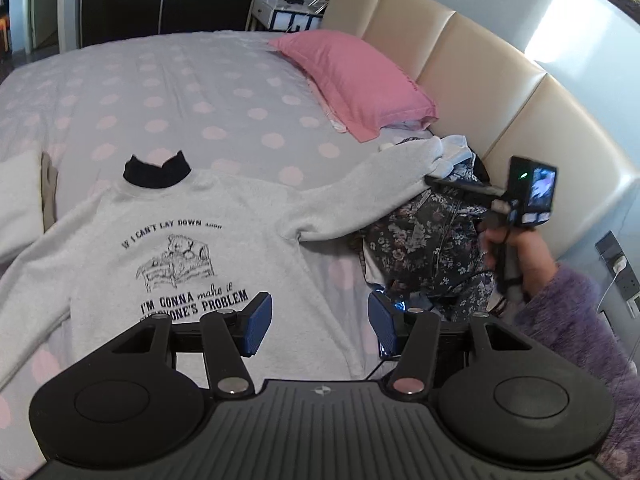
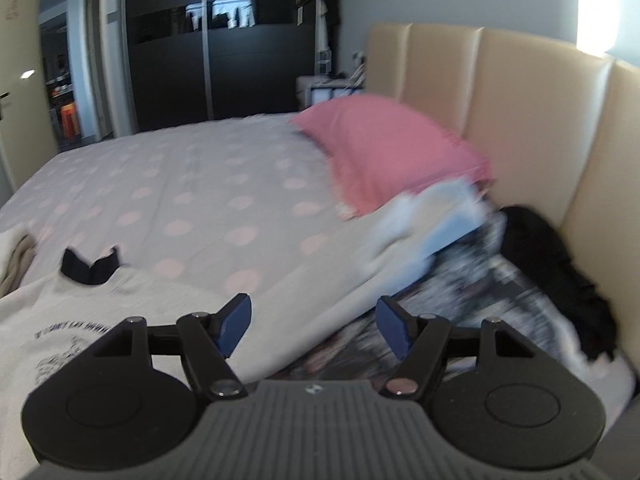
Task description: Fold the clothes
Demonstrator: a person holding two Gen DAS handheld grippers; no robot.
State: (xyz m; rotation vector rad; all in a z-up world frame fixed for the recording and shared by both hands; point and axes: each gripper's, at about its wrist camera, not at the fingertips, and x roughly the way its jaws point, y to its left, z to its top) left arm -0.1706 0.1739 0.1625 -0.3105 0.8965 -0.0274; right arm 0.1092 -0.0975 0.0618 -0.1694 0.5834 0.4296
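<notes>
Lying face-up on bed (image 1: 224, 92), grey sweatshirt (image 1: 208, 240) spread for folding, one sleeve (image 1: 360, 192) draped over clothes pile (image 1: 432, 248). Left gripper (image 1: 320, 326) and right gripper (image 2: 314, 326) fingers wide apart, empty.

A light grey sweatshirt (image 1: 208, 240) lies face up and flat on the bed, with a dark collar at its neck and a printed bear drawing with black lettering on the chest. Both sleeves are spread outward. One sleeve reaches toward the headboard edge, resting across a crumpled heap of floral clothes (image 1: 424, 248) there.
</notes>
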